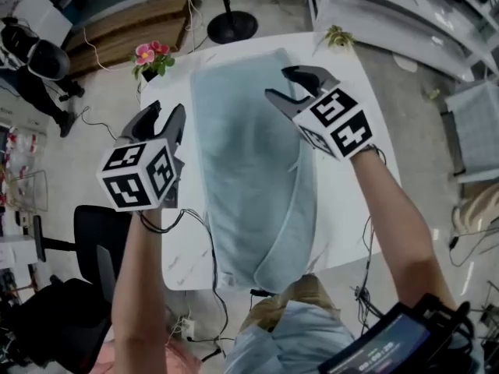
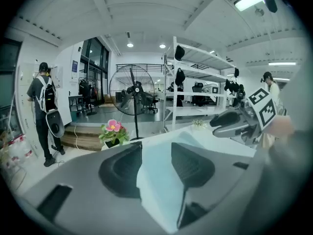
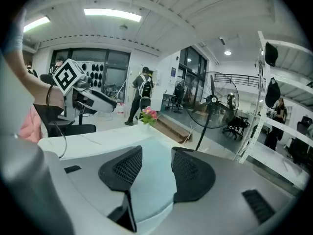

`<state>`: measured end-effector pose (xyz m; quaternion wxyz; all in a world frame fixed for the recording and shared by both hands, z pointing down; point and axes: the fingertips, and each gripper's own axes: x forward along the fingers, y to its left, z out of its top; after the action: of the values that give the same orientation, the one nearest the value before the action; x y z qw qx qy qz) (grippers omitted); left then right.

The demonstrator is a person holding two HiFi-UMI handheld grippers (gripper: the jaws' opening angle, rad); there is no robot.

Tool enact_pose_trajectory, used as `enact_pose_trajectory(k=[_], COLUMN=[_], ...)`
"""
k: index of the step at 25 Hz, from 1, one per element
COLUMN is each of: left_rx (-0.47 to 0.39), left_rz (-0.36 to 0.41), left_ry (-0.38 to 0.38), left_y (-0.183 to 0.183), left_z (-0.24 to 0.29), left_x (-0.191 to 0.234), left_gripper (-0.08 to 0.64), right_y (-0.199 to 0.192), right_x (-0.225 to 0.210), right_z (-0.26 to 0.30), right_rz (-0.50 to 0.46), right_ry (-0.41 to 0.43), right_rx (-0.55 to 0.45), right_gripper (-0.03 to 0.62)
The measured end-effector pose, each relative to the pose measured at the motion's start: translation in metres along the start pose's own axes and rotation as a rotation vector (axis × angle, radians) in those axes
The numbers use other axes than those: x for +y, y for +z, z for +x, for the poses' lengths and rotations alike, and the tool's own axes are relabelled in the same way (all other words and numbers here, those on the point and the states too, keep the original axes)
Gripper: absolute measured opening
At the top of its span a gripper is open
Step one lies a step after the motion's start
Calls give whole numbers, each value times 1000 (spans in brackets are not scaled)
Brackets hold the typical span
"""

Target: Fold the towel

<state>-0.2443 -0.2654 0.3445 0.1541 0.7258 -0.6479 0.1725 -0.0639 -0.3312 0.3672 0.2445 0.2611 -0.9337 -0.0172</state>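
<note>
A pale blue-green towel (image 1: 249, 170) lies lengthwise down the middle of the white table (image 1: 343, 76), with a folded edge running along its right side and its near end at the table's front edge. My left gripper (image 1: 168, 111) hangs above the towel's left edge, open and empty. My right gripper (image 1: 282, 82) is raised over the towel's far right part, also open and empty. In the left gripper view the towel (image 2: 159, 180) shows far below the spread jaws of the left gripper (image 2: 156, 151). The right gripper view shows the towel (image 3: 154, 180) below the right gripper (image 3: 156, 153) in the same way.
A pot of pink flowers (image 1: 152, 59) stands at the table's far left corner and a small green plant (image 1: 337, 36) at the far right corner. A fan's round base (image 1: 231, 26) is on the floor beyond. An office chair (image 1: 86, 240) stands left of the table; white shelving is at the right.
</note>
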Motion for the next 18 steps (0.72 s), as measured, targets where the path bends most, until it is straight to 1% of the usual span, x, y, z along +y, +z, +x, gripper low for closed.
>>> enact_pose_trajectory(k=[3, 8, 13, 16, 18], left_rx=[-5, -18, -17, -12, 5], left_rz=[-12, -50, -68, -97, -124], left_ry=[-1, 4, 7, 10, 8], left_y=[-20, -63, -111, -140, -163], left_z=[-47, -117, -179, -208, -225], left_x=[-12, -34, -60, -74, -85], left_gripper=[190, 190, 190, 190, 190], right_y=[-3, -17, -48, -66, -79], right_x=[44, 121, 201, 245, 276], right_z=[-29, -73, -116, -138, -150], right_rz=[-23, -49, -65, -81, -92], right_ry=[26, 71, 132, 179, 229], right_rx=[9, 13, 31, 44, 57], right_gripper=[198, 195, 184, 183, 179])
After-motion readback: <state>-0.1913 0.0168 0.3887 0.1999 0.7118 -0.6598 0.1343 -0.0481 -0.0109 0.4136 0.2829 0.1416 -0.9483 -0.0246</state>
